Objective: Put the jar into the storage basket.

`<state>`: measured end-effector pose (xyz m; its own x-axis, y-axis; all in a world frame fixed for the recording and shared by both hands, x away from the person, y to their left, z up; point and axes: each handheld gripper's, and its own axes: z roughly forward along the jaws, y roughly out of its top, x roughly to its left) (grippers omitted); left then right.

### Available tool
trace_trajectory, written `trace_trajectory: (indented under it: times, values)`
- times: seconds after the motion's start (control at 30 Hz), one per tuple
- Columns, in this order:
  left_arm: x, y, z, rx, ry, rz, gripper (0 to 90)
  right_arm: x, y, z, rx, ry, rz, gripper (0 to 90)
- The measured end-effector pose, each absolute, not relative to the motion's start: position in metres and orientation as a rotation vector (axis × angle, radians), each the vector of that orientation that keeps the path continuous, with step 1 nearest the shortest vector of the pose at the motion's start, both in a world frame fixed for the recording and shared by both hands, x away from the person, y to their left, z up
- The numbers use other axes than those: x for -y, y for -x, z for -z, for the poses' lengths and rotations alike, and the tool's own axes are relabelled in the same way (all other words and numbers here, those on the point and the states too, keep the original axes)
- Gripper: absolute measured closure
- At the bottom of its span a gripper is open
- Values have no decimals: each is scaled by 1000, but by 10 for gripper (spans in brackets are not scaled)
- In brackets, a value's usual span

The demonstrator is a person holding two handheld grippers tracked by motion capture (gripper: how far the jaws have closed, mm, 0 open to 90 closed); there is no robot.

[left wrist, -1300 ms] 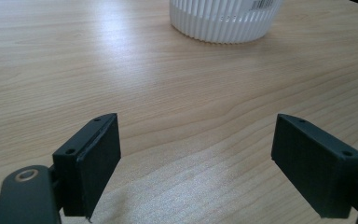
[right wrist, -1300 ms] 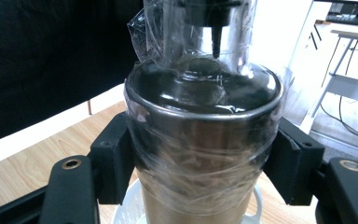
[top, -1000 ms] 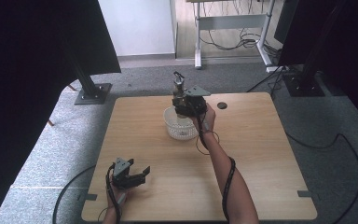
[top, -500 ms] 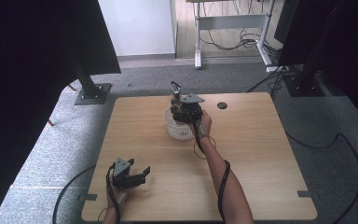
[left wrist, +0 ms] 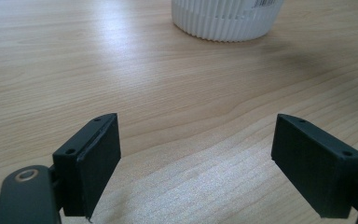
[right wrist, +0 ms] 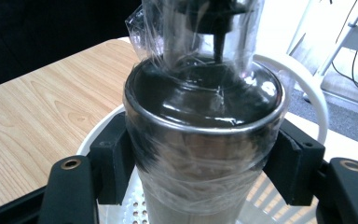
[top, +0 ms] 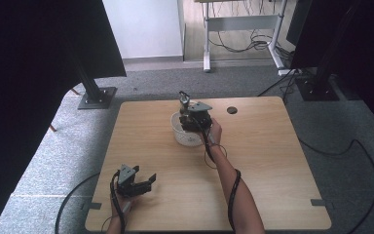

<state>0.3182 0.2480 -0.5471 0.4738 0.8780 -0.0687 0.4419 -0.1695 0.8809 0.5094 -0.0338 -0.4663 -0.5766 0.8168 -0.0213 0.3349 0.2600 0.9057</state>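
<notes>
Both grippers are black. The left gripper [top: 148, 181], lower left in the high view, has flat rectangular fingers [left wrist: 91, 161] with small screw holes; the right gripper [top: 185, 105], centre, carries a grey three-cornered plate. Black cables trail along bare, sleeveless forearms.

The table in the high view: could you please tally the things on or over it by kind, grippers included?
Grippers: 2, left gripper and right gripper
White ribbed basket: 1
Plastic-wrapped metal bottle: 1
Total: 4
</notes>
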Motion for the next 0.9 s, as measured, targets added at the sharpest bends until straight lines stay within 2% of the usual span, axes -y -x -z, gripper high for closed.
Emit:
trace_trajectory:
  times: [0.33,0.73,0.9]
  values:
    - [-248,-318,547,-1121,-1792,-589,154,51,-502,466,-2068,-1037,-1279,310]
    - [-247,-318,547,-1117,-1802,-592,154,52,-498,466,-2073,-1019,-1276,309]
    - [-247,-318,547,-1118,-1801,-591,153,51,-497,466,-2056,-1021,-1257,202]
